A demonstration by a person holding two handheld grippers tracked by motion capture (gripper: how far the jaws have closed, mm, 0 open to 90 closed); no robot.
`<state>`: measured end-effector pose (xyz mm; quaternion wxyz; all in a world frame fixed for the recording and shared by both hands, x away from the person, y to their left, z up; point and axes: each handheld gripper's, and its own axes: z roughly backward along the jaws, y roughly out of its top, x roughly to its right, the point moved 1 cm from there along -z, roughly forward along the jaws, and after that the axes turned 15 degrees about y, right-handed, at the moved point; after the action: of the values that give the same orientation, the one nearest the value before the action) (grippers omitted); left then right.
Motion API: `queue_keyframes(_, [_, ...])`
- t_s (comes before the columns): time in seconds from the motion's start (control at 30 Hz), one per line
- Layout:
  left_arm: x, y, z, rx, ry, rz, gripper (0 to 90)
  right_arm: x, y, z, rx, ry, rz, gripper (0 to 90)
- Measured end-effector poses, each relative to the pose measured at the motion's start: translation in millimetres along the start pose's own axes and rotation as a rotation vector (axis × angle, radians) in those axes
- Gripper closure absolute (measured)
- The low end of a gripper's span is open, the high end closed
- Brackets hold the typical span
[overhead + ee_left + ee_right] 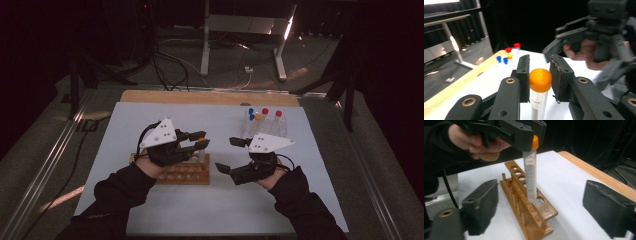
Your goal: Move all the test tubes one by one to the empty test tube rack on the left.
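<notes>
Here we read part of a printed word, "ark", and a graduation scale on the clear tube (pixel 539 100), which has an orange screw cap. Our left gripper (pixel 539 78) clamps it by the cap, upright over the end hole of the wooden rack (pixel 529 202). Our right gripper (pixel 232 155) stands wide open and empty beside the rack.
</notes>
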<state>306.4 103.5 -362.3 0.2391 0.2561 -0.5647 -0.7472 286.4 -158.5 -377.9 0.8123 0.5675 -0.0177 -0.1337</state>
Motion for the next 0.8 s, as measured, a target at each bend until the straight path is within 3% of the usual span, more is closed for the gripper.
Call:
queue_keyframes(0.17, [-14.0, -8.7, -1.9, 0.002, 0.04, 0.042, 71.9, 1.3, -3.1, 3.5, 0.011, 0.007, -0.008, 2.3])
queue_keyframes(0.3, [-21.6, -18.6, -5.3, -0.014, 0.07, 0.062, 71.9, 2.7, -6.8, 4.4, 0.014, -0.01, 0.014, 1.1])
queue_keyframes(0.47, [-24.5, -30.0, -9.7, -0.026, 0.075, 0.081, 71.8, 4.8, -10.3, 4.7, -0.002, -0.04, 0.026, 1.1])
queue_keyframes(0.8, [-22.5, -52.5, -19.9, -0.049, 0.089, 0.111, 71.9, 7.5, -20.9, 5.0, -0.006, -0.031, -0.008, 1.1])
